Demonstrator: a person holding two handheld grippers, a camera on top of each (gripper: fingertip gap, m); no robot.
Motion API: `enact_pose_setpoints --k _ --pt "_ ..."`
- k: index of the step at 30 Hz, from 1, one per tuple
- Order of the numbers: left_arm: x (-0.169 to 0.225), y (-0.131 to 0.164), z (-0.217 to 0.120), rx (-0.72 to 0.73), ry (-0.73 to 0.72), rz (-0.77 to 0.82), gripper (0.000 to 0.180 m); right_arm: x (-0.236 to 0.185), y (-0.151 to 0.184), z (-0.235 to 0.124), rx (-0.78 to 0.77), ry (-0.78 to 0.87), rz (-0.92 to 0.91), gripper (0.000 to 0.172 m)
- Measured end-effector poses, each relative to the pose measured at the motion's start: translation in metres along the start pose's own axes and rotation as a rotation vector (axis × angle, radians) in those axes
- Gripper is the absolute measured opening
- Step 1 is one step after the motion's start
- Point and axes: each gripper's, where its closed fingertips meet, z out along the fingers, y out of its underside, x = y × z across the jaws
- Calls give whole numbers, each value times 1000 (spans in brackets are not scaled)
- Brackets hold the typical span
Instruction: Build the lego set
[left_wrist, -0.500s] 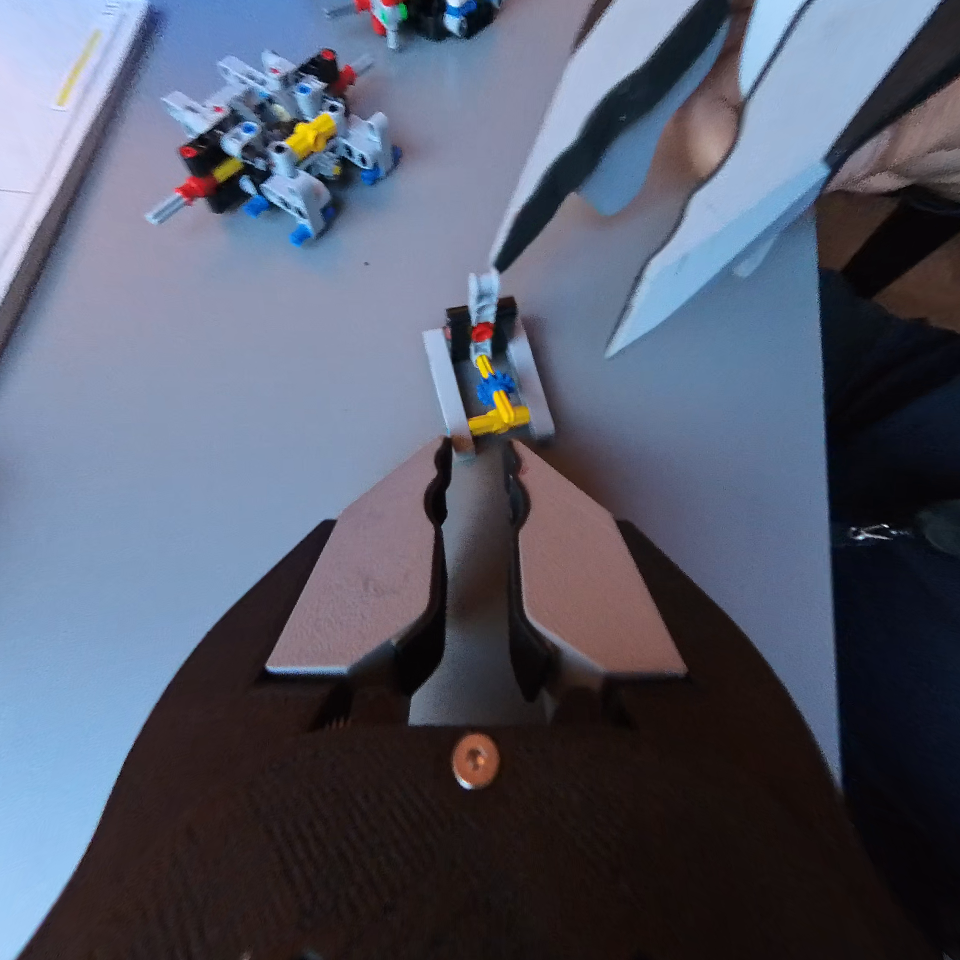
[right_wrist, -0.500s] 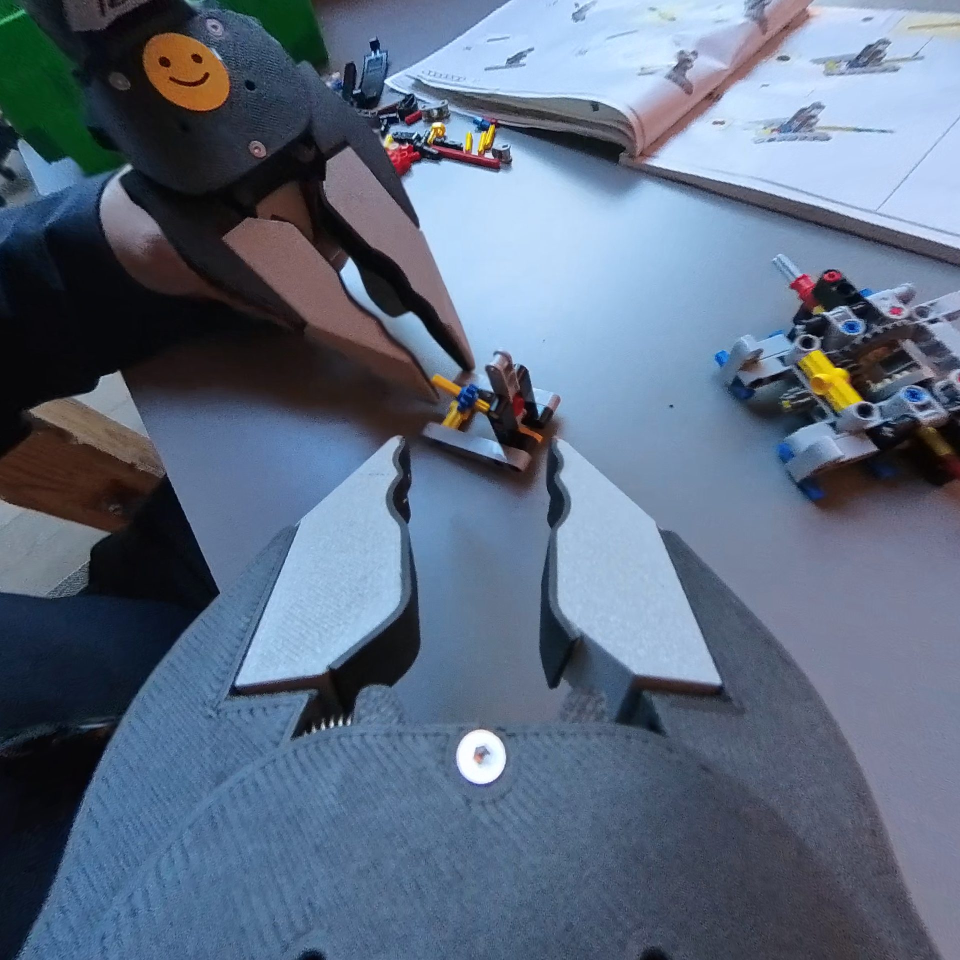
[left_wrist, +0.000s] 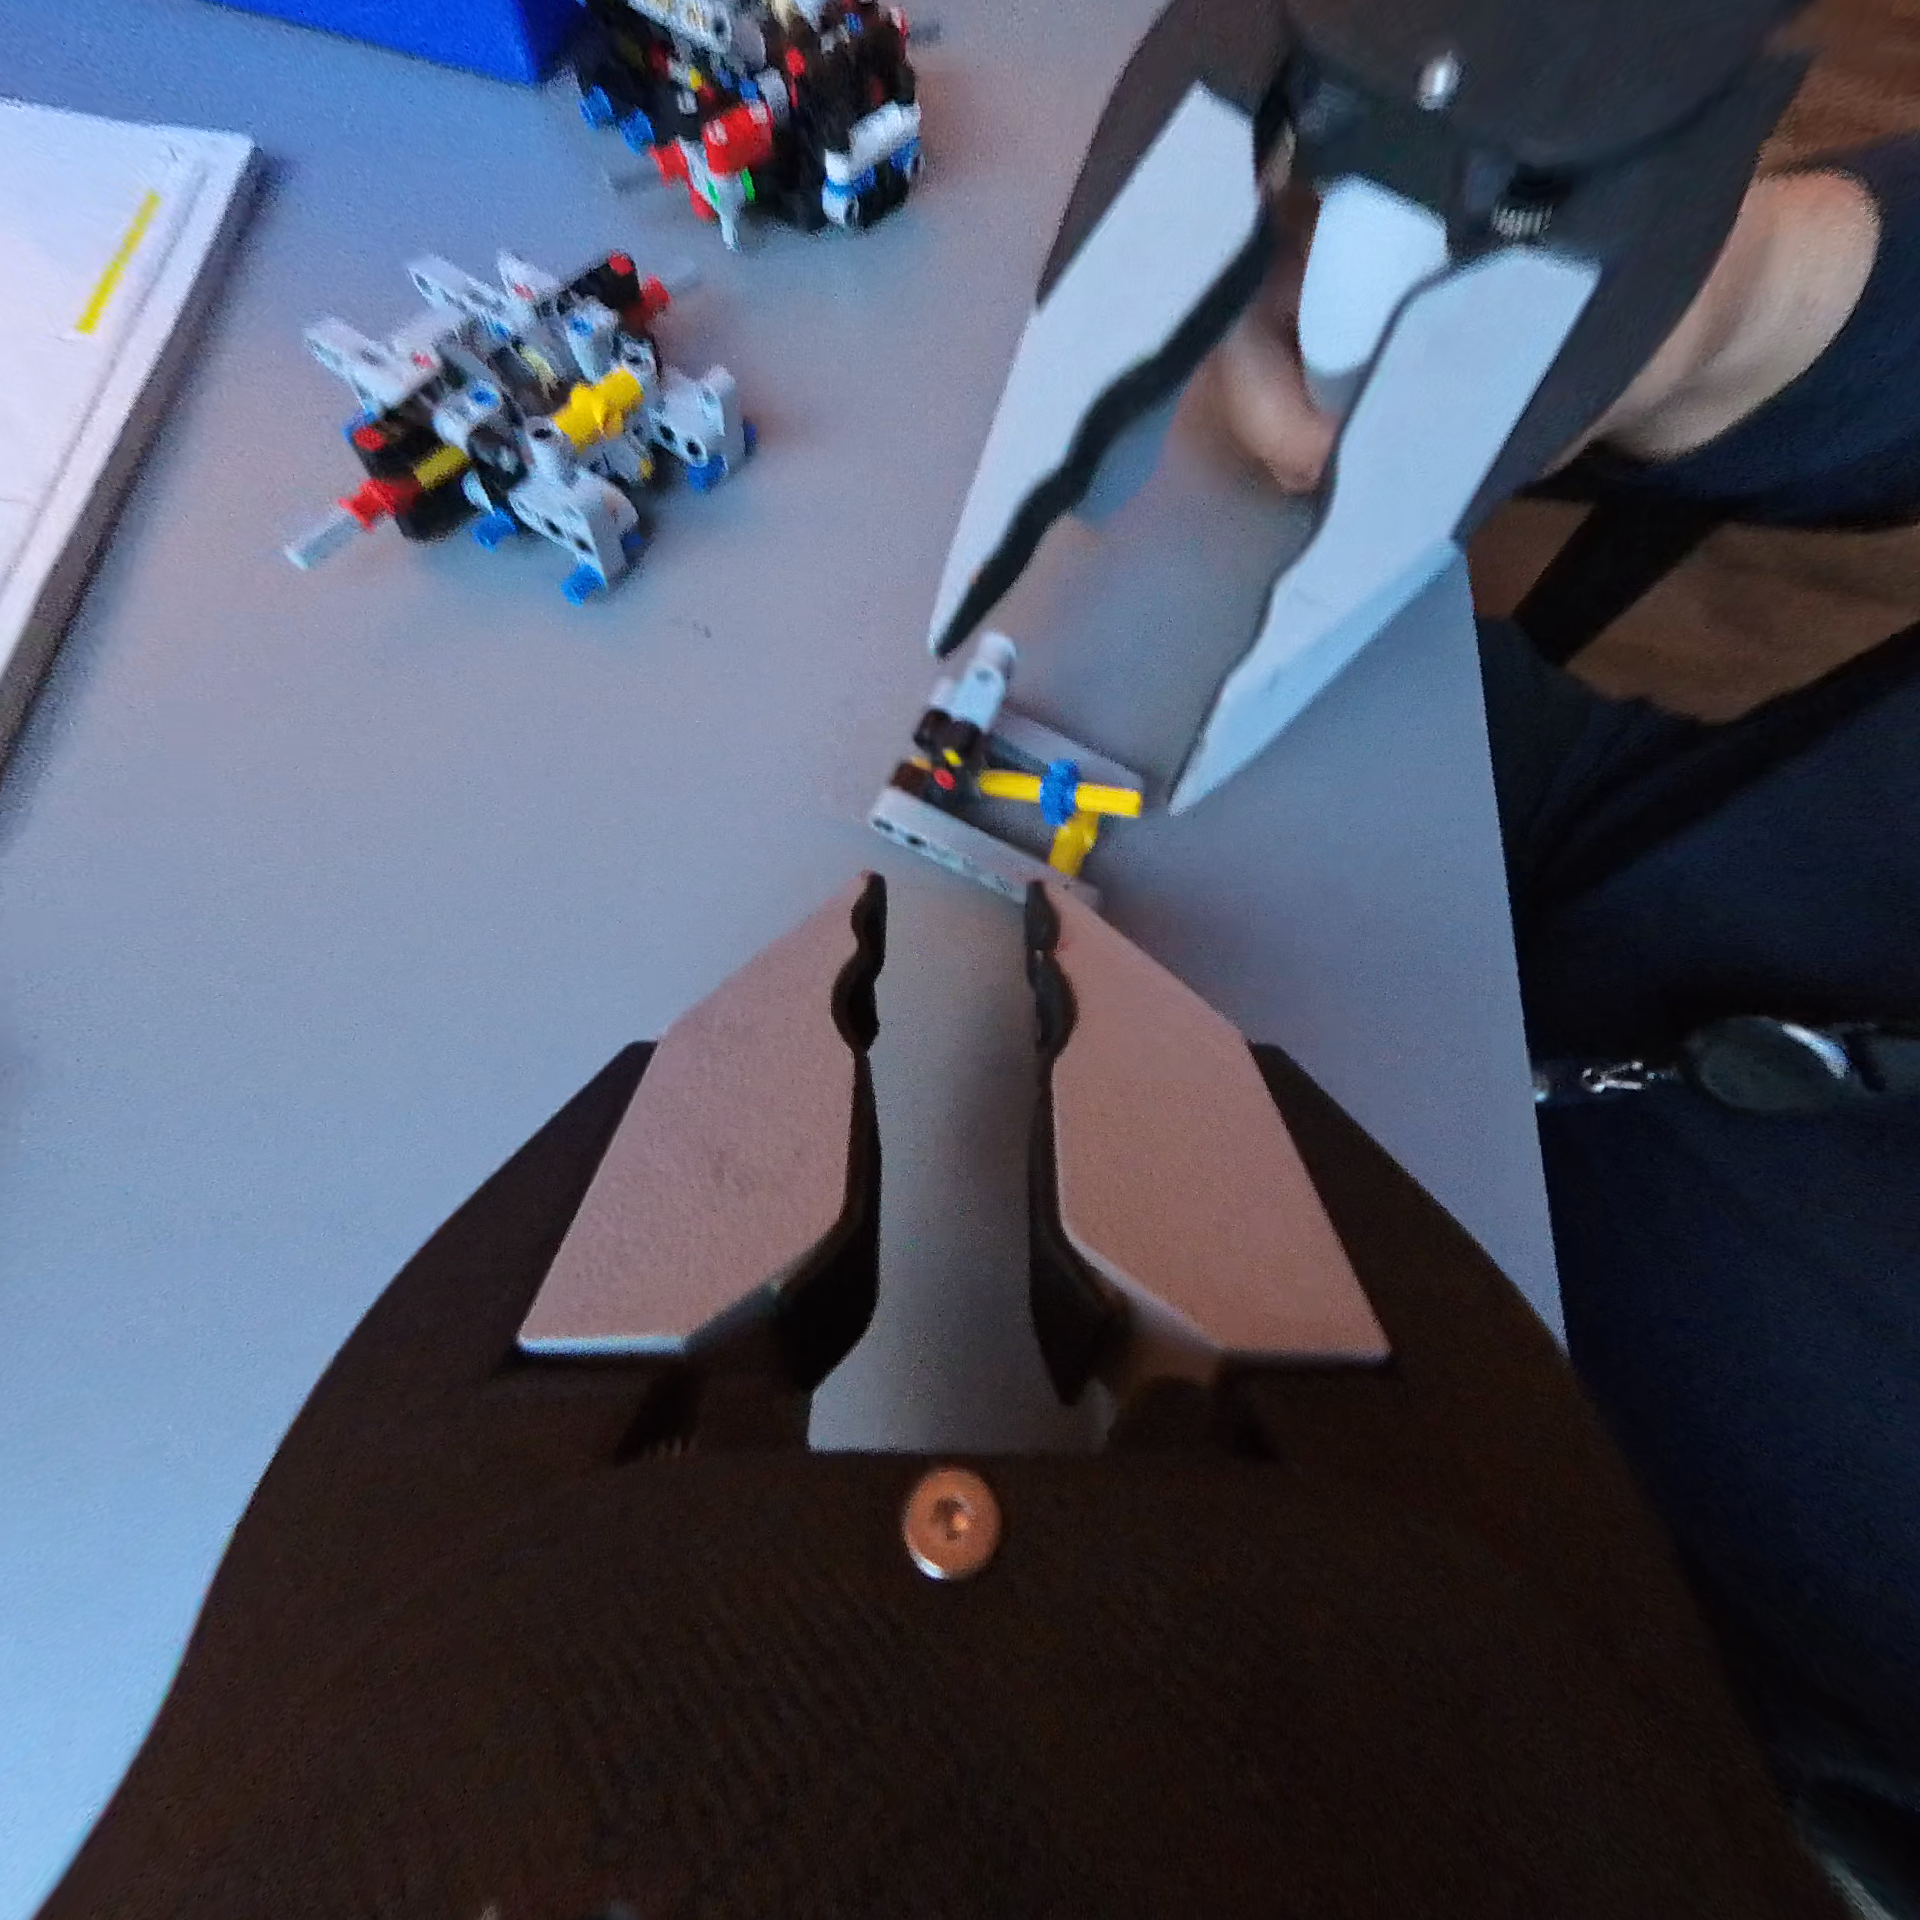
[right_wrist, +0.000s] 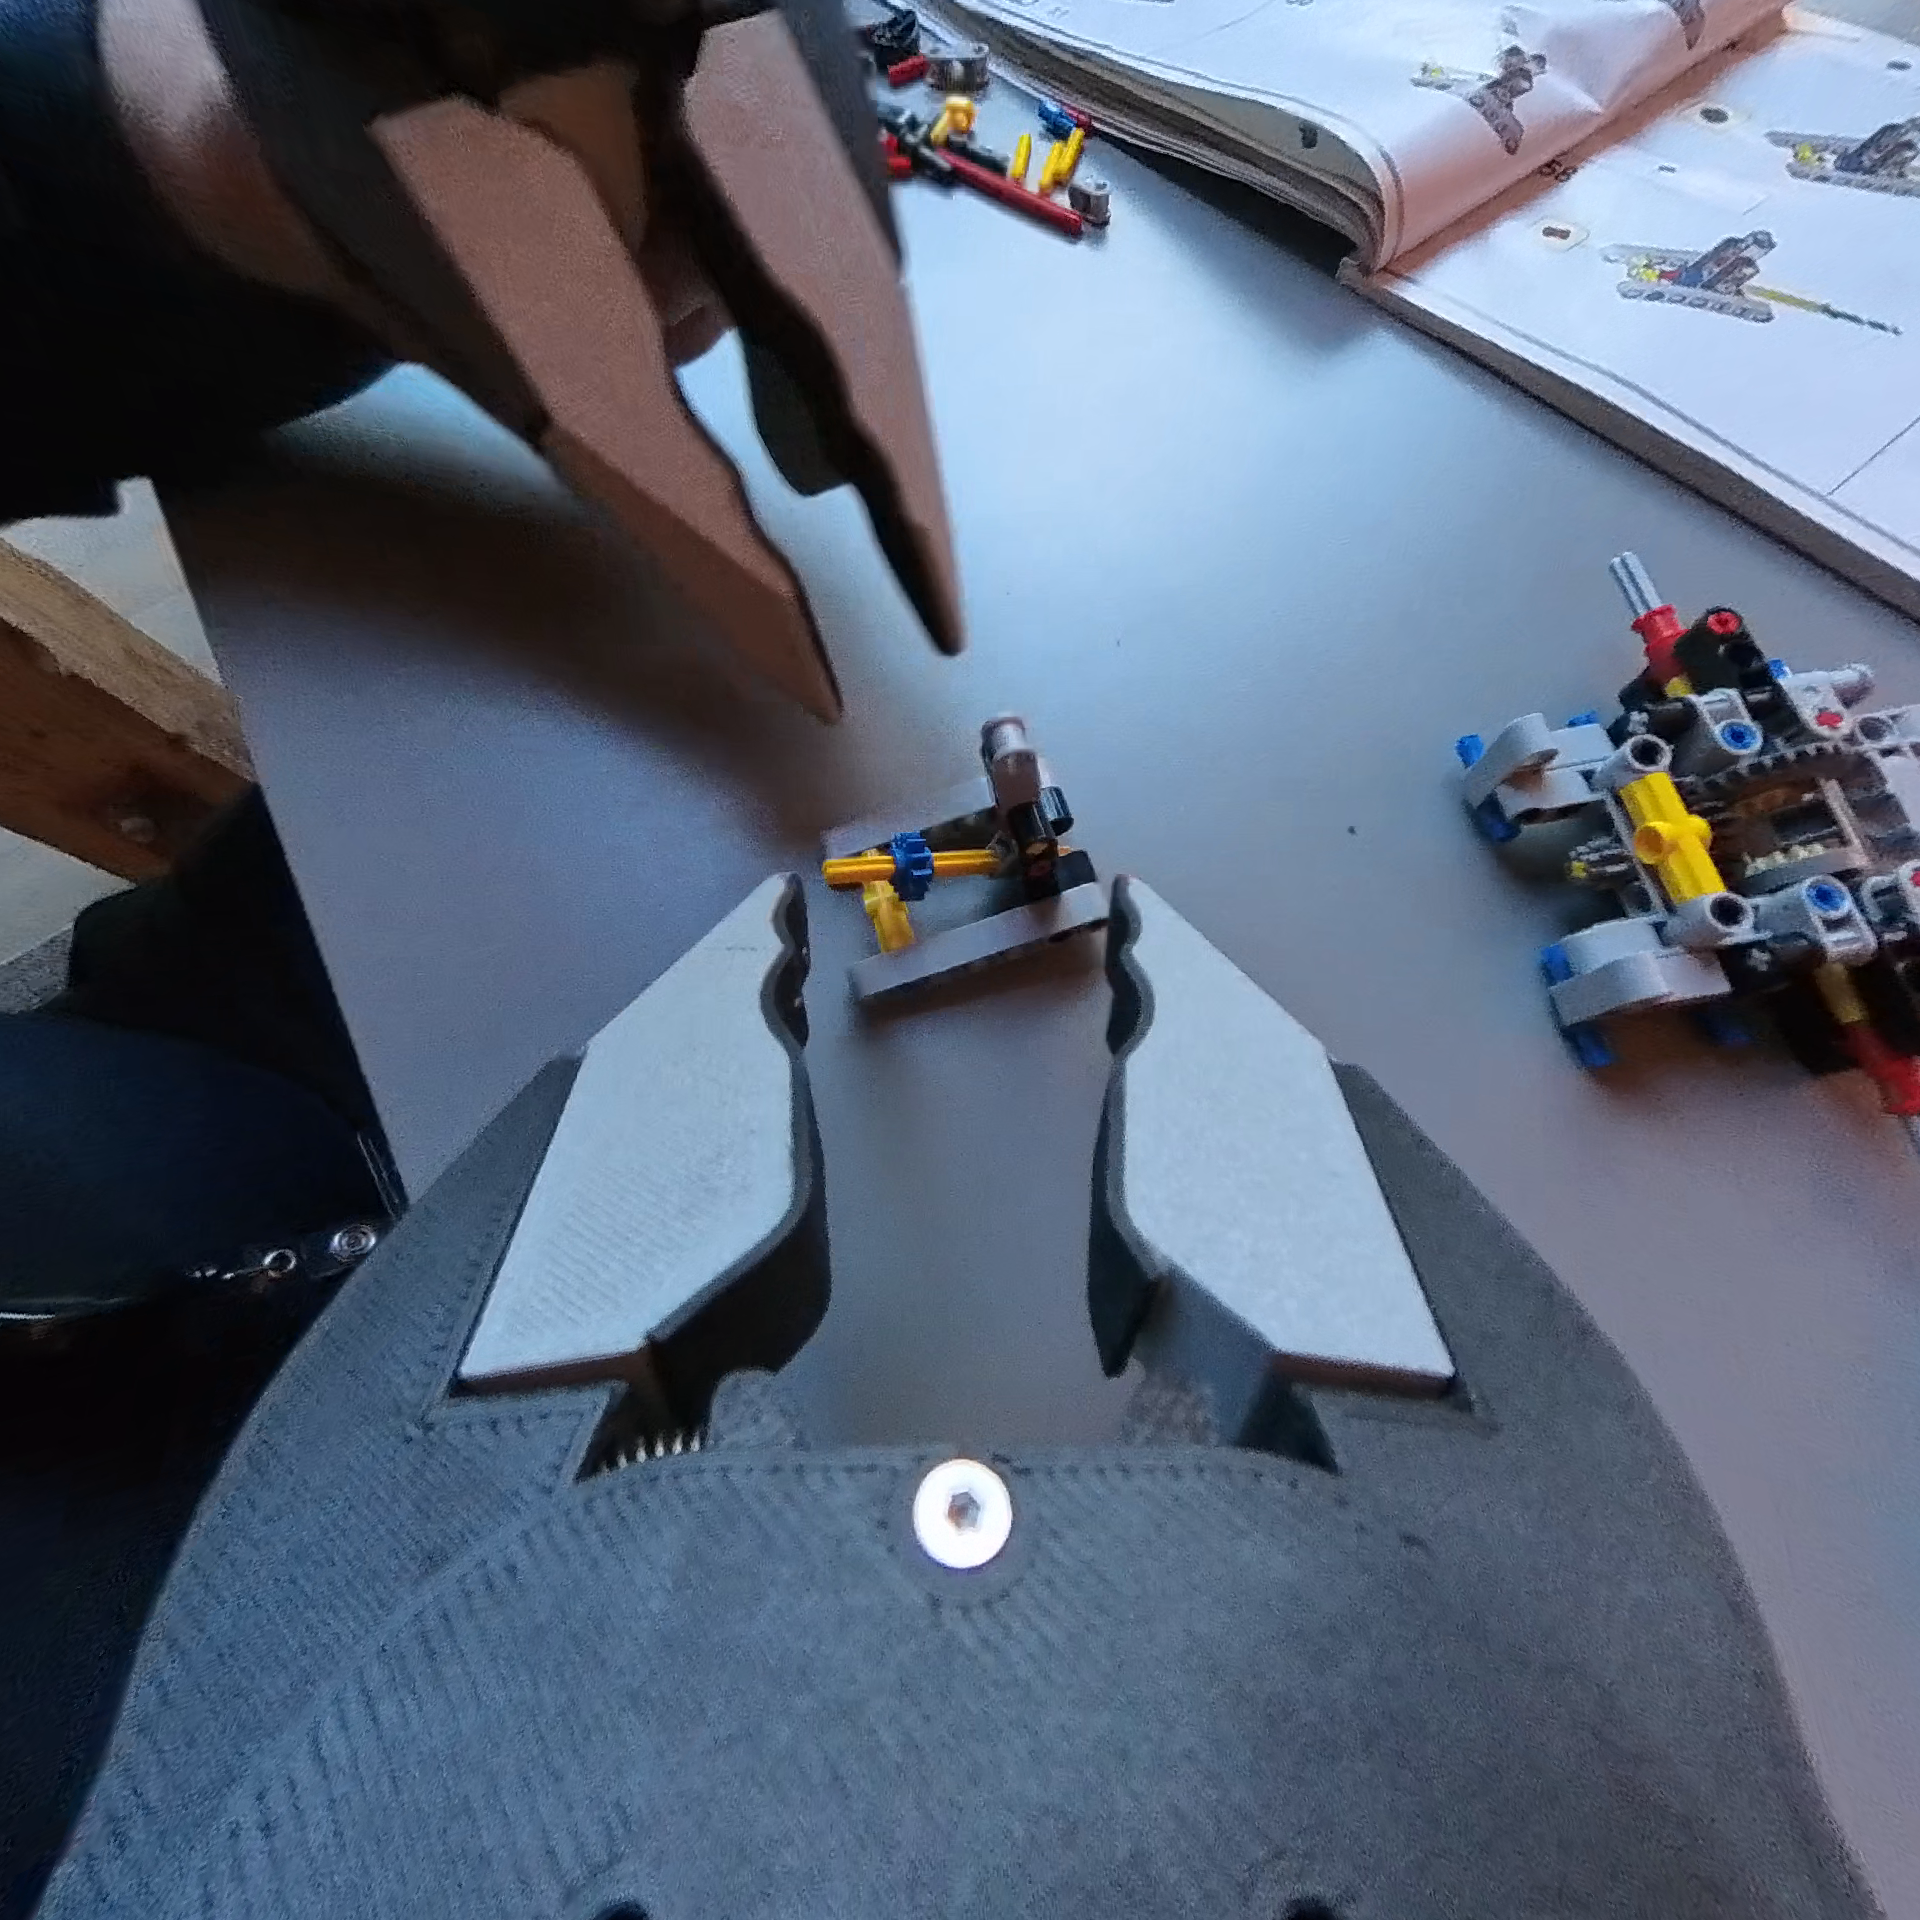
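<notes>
A small brick assembly (left_wrist: 997, 790) lies on the grey table (left_wrist: 416, 935): two grey beams, a yellow axle with a blue gear, black connectors and a grey upright piece. My left gripper (left_wrist: 956, 891) is open with a narrow gap and holds nothing; its tips are just short of the near grey beam. In the right wrist view it (right_wrist: 888, 681) hovers above the table behind the assembly (right_wrist: 977, 935). My right gripper (right_wrist: 956, 888) is open wide, its fingertips on either side of the near beam without pressing it. It also shows in the left wrist view (left_wrist: 1060, 722).
A larger grey, black and yellow brick model (right_wrist: 1714, 862) sits to the right, also in the left wrist view (left_wrist: 520, 416). Another model (left_wrist: 769, 114) and a blue box (left_wrist: 416, 31) lie farther off. An open instruction booklet (right_wrist: 1558, 156) and loose parts (right_wrist: 987, 145) lie at the back. The table edge (left_wrist: 1496, 935) is near. The left gripper's tips are roughly 4 cm from the right gripper's.
My left gripper has drawn back and lifted off the small assembly, its jaws a little wider. My right gripper has opened wider and moved in around the assembly, which has turned on the table.
</notes>
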Motion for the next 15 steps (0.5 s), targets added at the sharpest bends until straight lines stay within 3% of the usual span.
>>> enact_pose_setpoints --k 5,12,15 --pt "4 -15 15 29 166 -9 25 1 -1 9 -24 -41 -45 54" --pt "1 -7 31 -32 174 76 8 -3 -3 13 -31 -95 -71 50" --pt "-2 -7 32 -37 177 74 12 -2 -5 11 -15 -110 -38 50"
